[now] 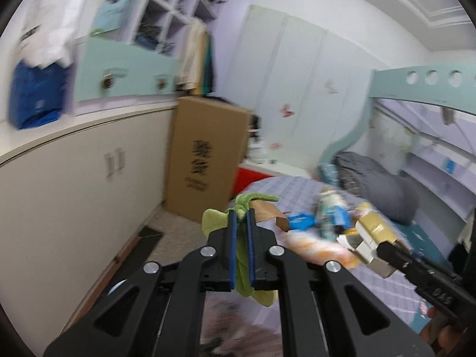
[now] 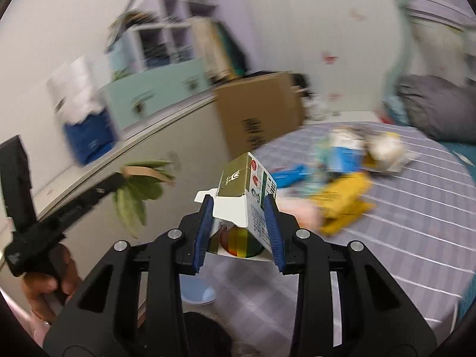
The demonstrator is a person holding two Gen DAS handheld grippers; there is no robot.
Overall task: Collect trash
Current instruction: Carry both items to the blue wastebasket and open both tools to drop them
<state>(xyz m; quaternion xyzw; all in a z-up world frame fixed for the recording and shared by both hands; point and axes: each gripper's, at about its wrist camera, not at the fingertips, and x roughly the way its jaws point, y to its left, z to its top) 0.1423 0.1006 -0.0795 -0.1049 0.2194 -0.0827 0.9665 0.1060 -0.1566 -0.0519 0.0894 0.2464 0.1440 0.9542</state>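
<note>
- Above the bed (image 2: 416,238) with its lilac checked cover, both grippers hang in the air with trash already in them.
- Left gripper (image 1: 241,232): jaws clamped on green leafy scraps (image 1: 214,218). They look limp and thin, so I judge they could slide out during a fast swing.
- Right gripper (image 2: 239,226): jaws clamped on a small green-and-white carton (image 2: 247,190). Its open flap faces down with something colourful inside, which might drop out if it is tilted or squeezed.
- More litter (image 2: 345,199) lies heaped on the bed ahead, blurred: yellow, blue and white pieces.
</note>
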